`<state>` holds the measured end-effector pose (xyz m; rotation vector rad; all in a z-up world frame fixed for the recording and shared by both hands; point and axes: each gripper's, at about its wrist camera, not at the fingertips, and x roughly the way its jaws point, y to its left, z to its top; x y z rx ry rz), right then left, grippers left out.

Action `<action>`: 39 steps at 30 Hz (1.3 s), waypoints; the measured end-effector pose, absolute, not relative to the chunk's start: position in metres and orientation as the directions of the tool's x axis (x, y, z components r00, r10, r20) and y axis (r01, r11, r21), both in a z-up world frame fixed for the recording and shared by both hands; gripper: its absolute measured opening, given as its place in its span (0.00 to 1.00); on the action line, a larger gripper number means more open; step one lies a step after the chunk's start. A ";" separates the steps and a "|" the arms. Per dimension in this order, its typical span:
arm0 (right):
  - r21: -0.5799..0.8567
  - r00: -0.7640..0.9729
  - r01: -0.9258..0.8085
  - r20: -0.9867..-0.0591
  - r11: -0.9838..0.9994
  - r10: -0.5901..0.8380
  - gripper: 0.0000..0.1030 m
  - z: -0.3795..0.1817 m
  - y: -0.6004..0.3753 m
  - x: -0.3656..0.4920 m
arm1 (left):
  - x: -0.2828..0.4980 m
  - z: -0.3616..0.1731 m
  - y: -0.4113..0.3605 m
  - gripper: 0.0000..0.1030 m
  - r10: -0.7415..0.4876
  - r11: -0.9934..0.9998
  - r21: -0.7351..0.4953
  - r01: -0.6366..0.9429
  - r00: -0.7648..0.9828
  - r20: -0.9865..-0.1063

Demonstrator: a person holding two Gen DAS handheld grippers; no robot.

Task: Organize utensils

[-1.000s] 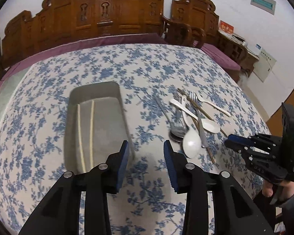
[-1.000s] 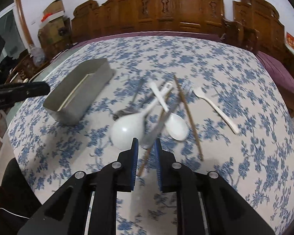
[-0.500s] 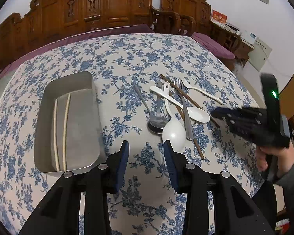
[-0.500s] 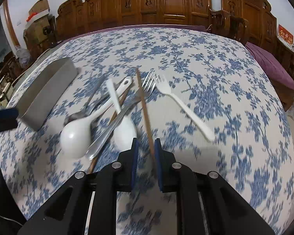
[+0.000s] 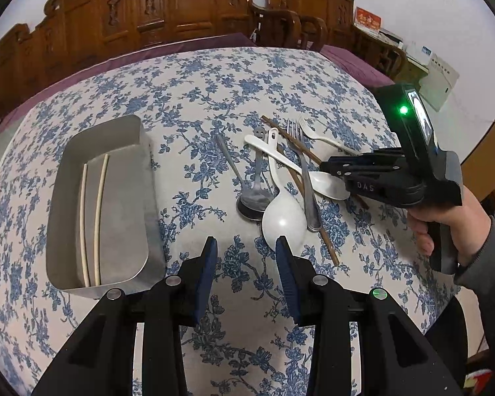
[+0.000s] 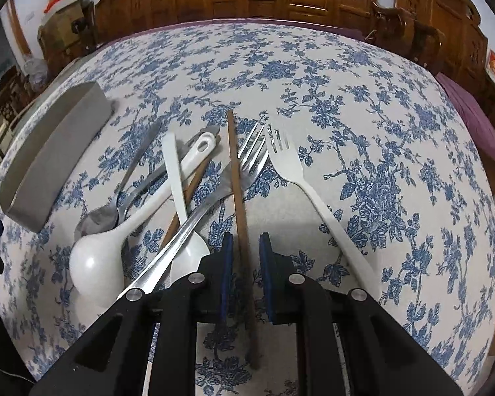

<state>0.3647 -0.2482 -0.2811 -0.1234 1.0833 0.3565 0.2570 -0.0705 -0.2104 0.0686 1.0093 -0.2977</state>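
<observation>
Right tool (image 6: 244, 247) jaws, just closing, straddle brown chopstick (image 6: 236, 165) ungripped; left tool (image 5: 246, 247) open, empty.

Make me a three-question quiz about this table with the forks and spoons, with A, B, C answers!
1. How many cream chopsticks lie in the rectangular metal tray?
A one
B two
C four

2. Where is the white plastic fork?
A in the tray
B on the blue-flowered tablecloth, beside the shiny metal fork
C on a chair

3. The left tool is:
A open and empty
B shut on a spoon
C shut on a chopstick

Answers:
1 B, two pale sticks lie side by side inside.
2 B, it lies on the cloth next to the metal fork.
3 A, only cloth shows between its blue pads.
</observation>
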 end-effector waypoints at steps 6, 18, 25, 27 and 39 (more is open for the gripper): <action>0.057 0.415 -0.359 -0.884 0.932 0.214 0.07 -0.281 -0.256 0.355 | 0.264 -0.216 -0.079 0.34 -0.214 0.957 -0.084 0.278 0.480 -0.851; 0.046 0.436 -0.341 -0.877 0.939 0.201 0.06 -0.277 -0.288 0.307 | 0.298 -0.235 -0.111 0.34 -0.205 0.953 -0.073 0.293 0.452 -0.868; 0.062 0.441 -0.341 -0.871 0.938 0.218 0.06 -0.281 -0.298 0.297 | 0.316 -0.245 -0.131 0.34 -0.193 0.949 -0.053 0.312 0.436 -0.879; 0.076 0.447 -0.335 -0.864 0.939 0.229 0.06 -0.281 -0.299 0.296 | 0.320 -0.247 -0.136 0.34 -0.187 0.947 -0.045 0.319 0.431 -0.883; 0.089 0.459 -0.341 -0.853 0.936 0.249 0.06 -0.281 -0.301 0.293 | 0.340 -0.263 -0.147 0.22 -0.152 0.946 -0.031 0.322 0.358 -0.921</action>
